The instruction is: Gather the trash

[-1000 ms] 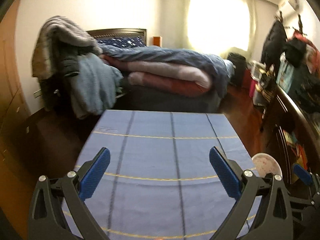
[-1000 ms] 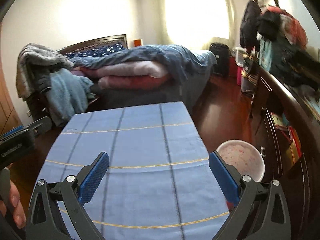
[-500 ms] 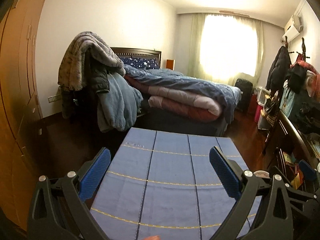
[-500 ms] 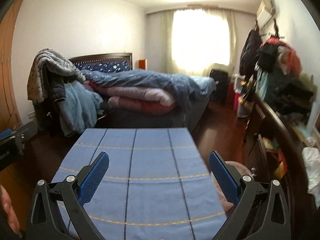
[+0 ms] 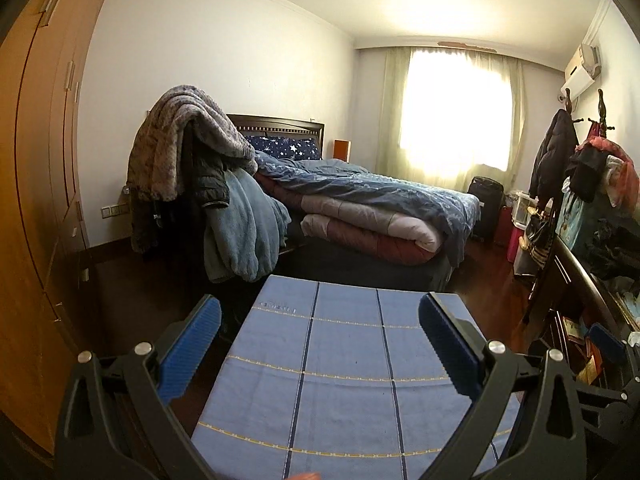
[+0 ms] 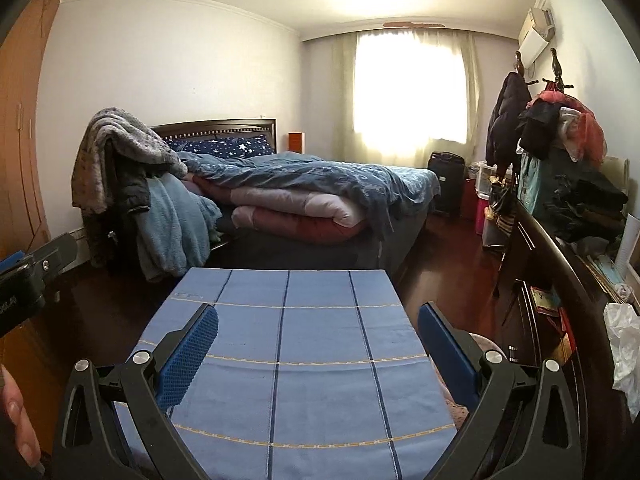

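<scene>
Both tools hang above a counter [image 5: 344,364] draped in a blue cloth with dark stripes and thin yellow lines, and its surface between the fingers carries nothing. The left tool [image 5: 320,344] has its blue-padded fingers spread wide with nothing between them; the right tool [image 6: 318,344] is likewise spread wide and holds nothing. In the right wrist view, a crumpled white plastic bag or wrapper [image 6: 624,344] lies on the dark wooden sideboard [image 6: 576,280] far to the right of the right tool, well apart from its fingers and off the counter; whether it is trash cannot be told for certain. Just below the counter's right edge, partly hidden behind the right tool's right finger, sits a pale pinkish round container [image 6: 486,350]; what it holds cannot be seen. At the left edge of that view the left tool's body and part of a hand [image 6: 18,420] show. Beyond the counter stands a bed [image 5: 372,216] heaped with blue and pink quilts, with blankets and a jacket draped over something beside it, a bright curtained window [image 5: 452,112] behind, and clothes piled along the right wall.
</scene>
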